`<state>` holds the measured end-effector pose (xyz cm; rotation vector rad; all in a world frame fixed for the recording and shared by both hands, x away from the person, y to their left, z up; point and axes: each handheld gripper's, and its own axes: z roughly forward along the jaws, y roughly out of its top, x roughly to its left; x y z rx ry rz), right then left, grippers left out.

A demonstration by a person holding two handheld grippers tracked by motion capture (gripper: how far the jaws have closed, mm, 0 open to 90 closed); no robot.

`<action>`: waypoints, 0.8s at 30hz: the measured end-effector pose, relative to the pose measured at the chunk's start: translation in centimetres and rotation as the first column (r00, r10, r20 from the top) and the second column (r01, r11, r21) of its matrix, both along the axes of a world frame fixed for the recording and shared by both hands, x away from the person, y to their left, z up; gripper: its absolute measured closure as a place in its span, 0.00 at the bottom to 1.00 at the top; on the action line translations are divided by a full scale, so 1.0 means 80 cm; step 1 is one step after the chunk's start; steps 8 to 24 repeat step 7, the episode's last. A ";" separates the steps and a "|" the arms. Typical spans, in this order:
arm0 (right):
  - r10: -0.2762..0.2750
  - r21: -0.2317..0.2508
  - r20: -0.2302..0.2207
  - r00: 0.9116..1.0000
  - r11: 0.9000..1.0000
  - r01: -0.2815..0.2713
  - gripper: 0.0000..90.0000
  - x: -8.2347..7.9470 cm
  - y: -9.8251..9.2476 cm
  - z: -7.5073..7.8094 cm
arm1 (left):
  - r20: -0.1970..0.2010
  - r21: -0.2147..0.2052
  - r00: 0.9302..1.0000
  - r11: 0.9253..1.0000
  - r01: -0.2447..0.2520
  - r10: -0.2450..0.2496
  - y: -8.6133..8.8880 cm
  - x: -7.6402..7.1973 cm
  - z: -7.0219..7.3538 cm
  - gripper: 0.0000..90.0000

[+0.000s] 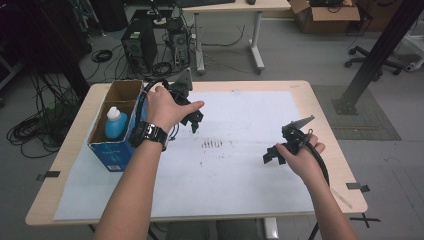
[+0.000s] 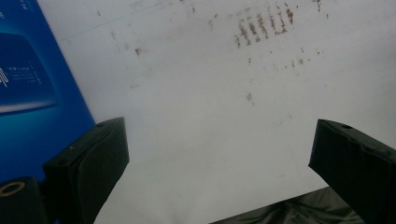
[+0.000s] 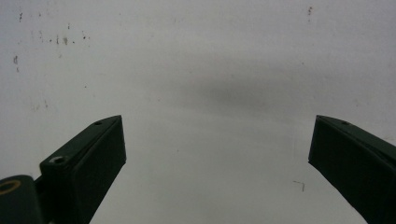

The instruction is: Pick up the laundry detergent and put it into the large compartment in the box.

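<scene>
A blue cardboard box (image 1: pixel 114 145) stands open at the table's left, with a blue bottle with a white cap (image 1: pixel 115 122) upright inside it. My left gripper (image 1: pixel 192 117) hovers just right of the box over the white sheet (image 1: pixel 240 145), held in a hand that wears a black watch. In the left gripper view the left gripper (image 2: pixel 219 154) is open with nothing between its jaws, and the box's blue side (image 2: pixel 32 84) lies at the left. My right gripper (image 1: pixel 274 155) is over the sheet at the right. The right gripper (image 3: pixel 217 149) is open and empty above bare white sheet (image 3: pixel 210 70).
Dark smudges (image 1: pixel 212 144) mark the middle of the sheet. The wooden table (image 1: pixel 327 130) shows bare edges around the sheet. On the floor behind stand a computer tower (image 1: pixel 139 47) with cables, a desk leg (image 1: pixel 256 40) and a cardboard box (image 1: pixel 327 15).
</scene>
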<state>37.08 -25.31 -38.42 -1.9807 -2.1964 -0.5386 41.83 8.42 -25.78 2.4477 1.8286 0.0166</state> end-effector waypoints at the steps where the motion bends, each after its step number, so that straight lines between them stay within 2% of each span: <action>1: -0.005 0.000 -0.003 1.000 1.000 0.005 0.04 0.000 0.000 0.001 | 0.000 0.000 1.000 1.000 0.000 0.000 0.000 0.000 0.000 0.06; 24: -0.007 0.004 -0.003 1.000 1.000 0.007 0.04 0.000 0.000 0.000 | -0.001 -0.001 1.000 1.000 -0.002 0.002 0.001 0.001 -0.001 0.06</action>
